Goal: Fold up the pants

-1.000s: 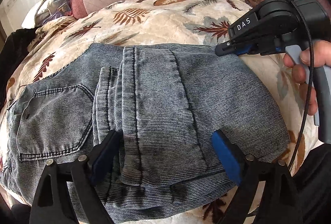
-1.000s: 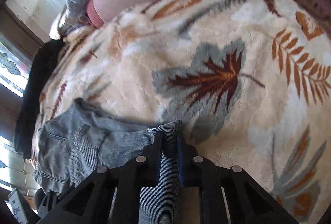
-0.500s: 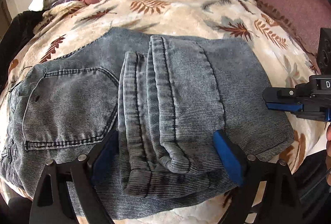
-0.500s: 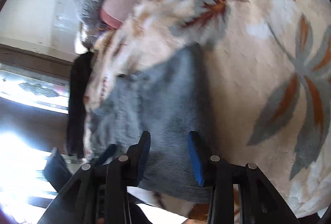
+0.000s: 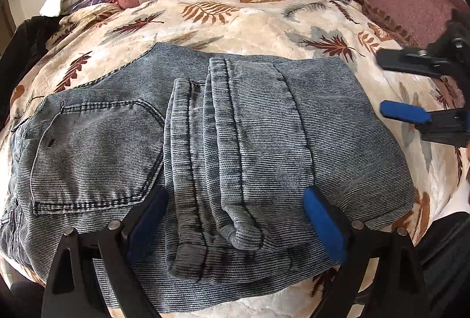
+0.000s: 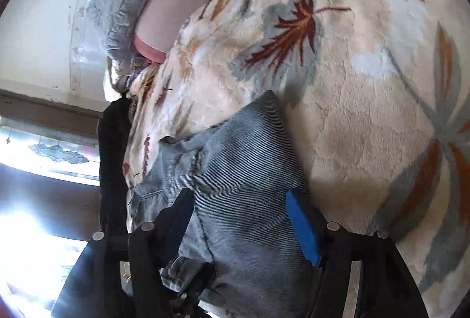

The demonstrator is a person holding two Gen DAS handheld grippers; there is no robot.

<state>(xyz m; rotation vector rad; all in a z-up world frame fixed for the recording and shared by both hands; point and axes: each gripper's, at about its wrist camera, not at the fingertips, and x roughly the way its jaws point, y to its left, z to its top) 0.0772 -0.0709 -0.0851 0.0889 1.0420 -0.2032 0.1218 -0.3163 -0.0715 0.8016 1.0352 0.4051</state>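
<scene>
Left wrist view showed folded blue-grey corduroy-striped denim pants [image 5: 229,147] lying flat on a cream fleece blanket with brown leaf print [image 5: 252,21]. Over their near edge hung the left gripper [image 5: 235,218], spread wide, pinching nothing. Beside their right edge, the right gripper [image 5: 402,88] was opening, empty.

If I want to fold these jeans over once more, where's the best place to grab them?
Probably the folded right edge of the jeans, coming in from the right with the right gripper, whose jaws are opening with nothing between them. That edge is thick, straight and lies flat on the leaf-print blanket; the leg hems stacked mid-bundle would slip apart.
</scene>
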